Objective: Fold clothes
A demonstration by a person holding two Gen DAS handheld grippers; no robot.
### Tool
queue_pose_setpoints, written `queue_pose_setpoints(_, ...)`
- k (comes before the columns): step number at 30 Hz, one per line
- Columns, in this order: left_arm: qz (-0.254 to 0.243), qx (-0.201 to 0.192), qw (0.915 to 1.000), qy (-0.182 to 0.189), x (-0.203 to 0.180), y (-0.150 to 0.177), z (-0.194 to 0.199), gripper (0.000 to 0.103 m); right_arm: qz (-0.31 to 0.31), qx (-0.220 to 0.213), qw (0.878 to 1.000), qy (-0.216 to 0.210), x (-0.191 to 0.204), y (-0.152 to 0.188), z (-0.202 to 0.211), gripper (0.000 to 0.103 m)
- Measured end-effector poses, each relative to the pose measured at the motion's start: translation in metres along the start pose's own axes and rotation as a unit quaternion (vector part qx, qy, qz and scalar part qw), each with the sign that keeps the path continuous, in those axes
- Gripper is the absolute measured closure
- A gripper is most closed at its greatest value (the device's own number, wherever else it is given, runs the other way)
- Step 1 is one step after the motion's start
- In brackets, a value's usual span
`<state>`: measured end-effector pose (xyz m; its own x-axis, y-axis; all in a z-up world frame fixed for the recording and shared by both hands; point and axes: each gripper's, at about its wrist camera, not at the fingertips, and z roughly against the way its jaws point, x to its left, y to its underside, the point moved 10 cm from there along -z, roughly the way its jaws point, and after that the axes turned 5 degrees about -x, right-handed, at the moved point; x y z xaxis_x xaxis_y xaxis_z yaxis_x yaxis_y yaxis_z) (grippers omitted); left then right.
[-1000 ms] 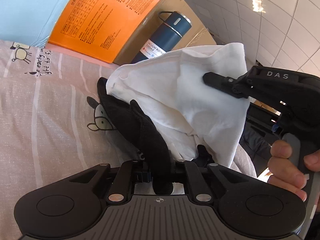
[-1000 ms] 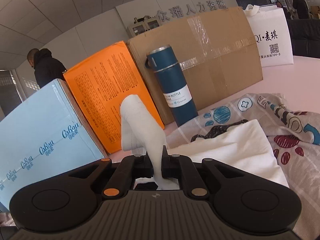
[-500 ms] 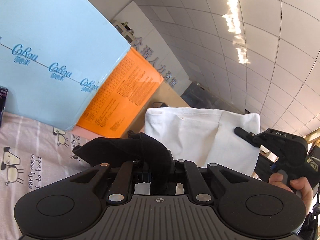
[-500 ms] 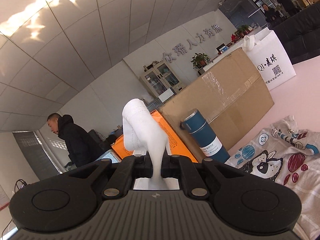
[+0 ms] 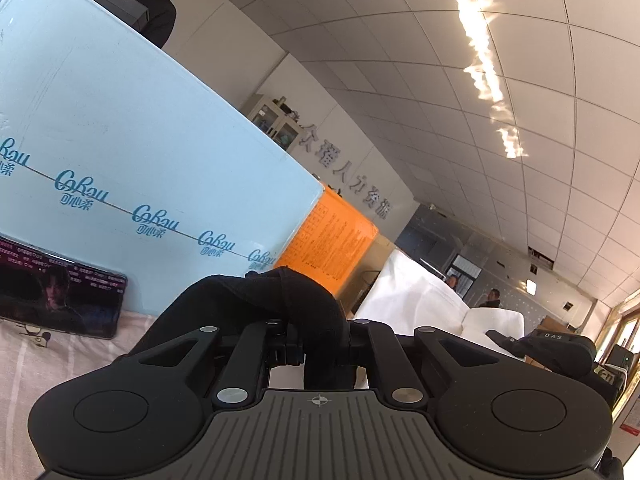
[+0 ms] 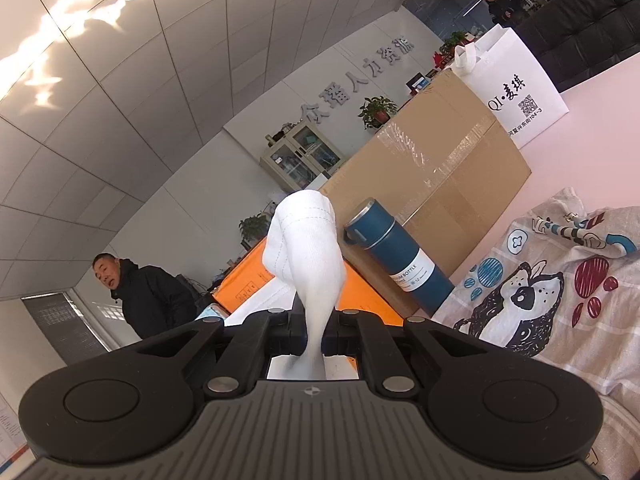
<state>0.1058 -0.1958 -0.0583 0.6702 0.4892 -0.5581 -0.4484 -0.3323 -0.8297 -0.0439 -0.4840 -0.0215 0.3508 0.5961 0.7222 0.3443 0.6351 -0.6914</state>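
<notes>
Now left gripper (image 5: pixel 326 344) pinches bunched black cloth (image 5: pixel 280 300); right gripper (image 6: pixel 316 334) clamps white garment (image 6: pixel 308 248).

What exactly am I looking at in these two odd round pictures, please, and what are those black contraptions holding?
There is no robot here: a person carries a hand-held two-finger gripper in each hand, and each has a wide-angle camera looking forward along its fingers. One picture comes from the left gripper, which is shut on black fabric. The other comes from the right gripper, shut on a bunched corner of a white garment. The left view also shows the right gripper beside it, with the white garment stretched between them. Behind stand a light blue box, an orange box, a cardboard box, a blue bottle and a phone. A cartoon-print sheet covers the surface.
</notes>
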Motion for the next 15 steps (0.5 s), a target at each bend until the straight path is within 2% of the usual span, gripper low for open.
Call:
queue_pose_setpoints(11,-0.029,0.032,0.999,0.004,0.006,0.017,-0.003,0.093,-0.016,-0.038,0.994,0.097,-0.097,0.007,-0.008,0.098)
queue_pose_setpoints(15,-0.034,0.044,0.9985,0.0,0.011,0.024,-0.007,0.093,-0.026,-0.04,0.992,0.119,-0.127,0.017,-0.009,0.098)
